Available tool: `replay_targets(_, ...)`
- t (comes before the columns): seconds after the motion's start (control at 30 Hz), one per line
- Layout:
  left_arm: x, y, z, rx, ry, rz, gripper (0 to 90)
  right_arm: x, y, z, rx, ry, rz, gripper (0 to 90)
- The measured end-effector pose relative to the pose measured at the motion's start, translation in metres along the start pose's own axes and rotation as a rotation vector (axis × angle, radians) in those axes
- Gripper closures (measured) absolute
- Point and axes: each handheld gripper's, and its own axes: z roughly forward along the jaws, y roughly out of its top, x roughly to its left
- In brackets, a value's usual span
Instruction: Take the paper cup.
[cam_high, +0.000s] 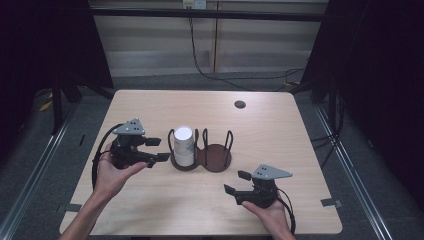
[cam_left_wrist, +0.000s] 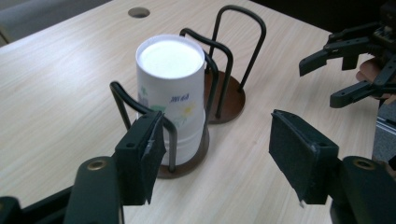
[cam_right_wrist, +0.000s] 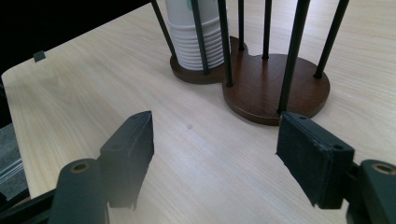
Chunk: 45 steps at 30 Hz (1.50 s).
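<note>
A stack of white paper cups (cam_high: 183, 145) stands upside down in the left bay of a dark wooden two-bay cup holder (cam_high: 216, 159) with black wire hoops. In the left gripper view the cup stack (cam_left_wrist: 172, 93) rises just beyond the jaws, and the right bay (cam_left_wrist: 231, 100) holds nothing. My left gripper (cam_high: 158, 149) is open, close to the left of the cups. My right gripper (cam_high: 236, 182) is open too, lower right of the holder, nothing between its jaws. In the right gripper view the holder base (cam_right_wrist: 266, 88) and the lower cup rims (cam_right_wrist: 198, 46) lie ahead.
The light wooden table (cam_high: 280, 130) has a round cable hole (cam_high: 240, 104) near its far edge. Dark curtains flank both sides, and cables run down the back wall. Tape marks sit at the table's near corners (cam_high: 330, 202).
</note>
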Motion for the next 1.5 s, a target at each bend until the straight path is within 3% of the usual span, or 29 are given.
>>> replay_targets(0.23,0.007,0.013,0.007,0.034,0.01,0.005,31.9,0.0,0.0,0.0,0.002,0.009,-0.003,26.4)
replay_targets(0.3,0.01,0.018,0.01,0.044,0.022,-0.012,28.9,0.0,0.0,0.0,0.002,0.008,-0.004,26.1)
replay_targets(0.43,0.014,0.025,0.014,0.068,-0.004,-0.022,28.9,0.0,0.0,0.0,0.007,0.009,-0.001,25.4)
replay_targets(0.47,0.016,0.03,0.015,0.089,0.007,-0.011,28.8,0.0,0.0,0.0,0.007,0.008,0.001,25.2)
replay_targets(0.53,0.016,0.034,0.016,0.082,0.008,-0.017,28.8,0.0,0.0,0.0,0.008,0.01,0.003,25.1)
replay_targets(0.6,0.015,0.039,0.017,0.093,0.052,-0.011,28.5,-0.001,0.0,0.0,0.01,0.01,0.002,25.1)
replay_targets(0.93,0.015,0.055,0.028,0.151,0.054,0.006,29.8,-0.001,-0.002,0.003,0.021,0.012,0.002,25.0)
replay_targets(1.07,0.016,0.067,0.036,0.191,0.047,0.015,29.2,-0.001,-0.002,0.002,0.021,0.014,0.001,25.0)
replay_targets(1.13,0.019,0.073,0.039,0.238,0.039,0.034,26.0,-0.001,-0.002,0.002,0.023,0.015,0.005,24.6)
replay_targets(1.17,0.02,0.075,0.041,0.249,0.034,0.014,23.8,-0.001,-0.002,0.002,0.024,0.014,0.007,24.6)
replay_targets(1.23,0.02,0.079,0.044,0.266,0.048,0.011,24.7,-0.001,-0.002,0.002,0.027,0.016,0.004,24.6)
replay_targets(1.27,0.022,0.081,0.044,0.287,0.054,0.032,24.6,-0.002,-0.002,0.003,0.03,0.017,0.002,24.6)
replay_targets(1.4,0.024,0.086,0.047,0.311,0.045,0.027,24.6,-0.001,-0.002,0.003,0.033,0.019,0.005,24.6)
replay_targets(1.5,0.024,0.091,0.052,0.355,0.044,0.052,26.4,-0.002,-0.002,0.003,0.033,0.021,0.006,24.1)
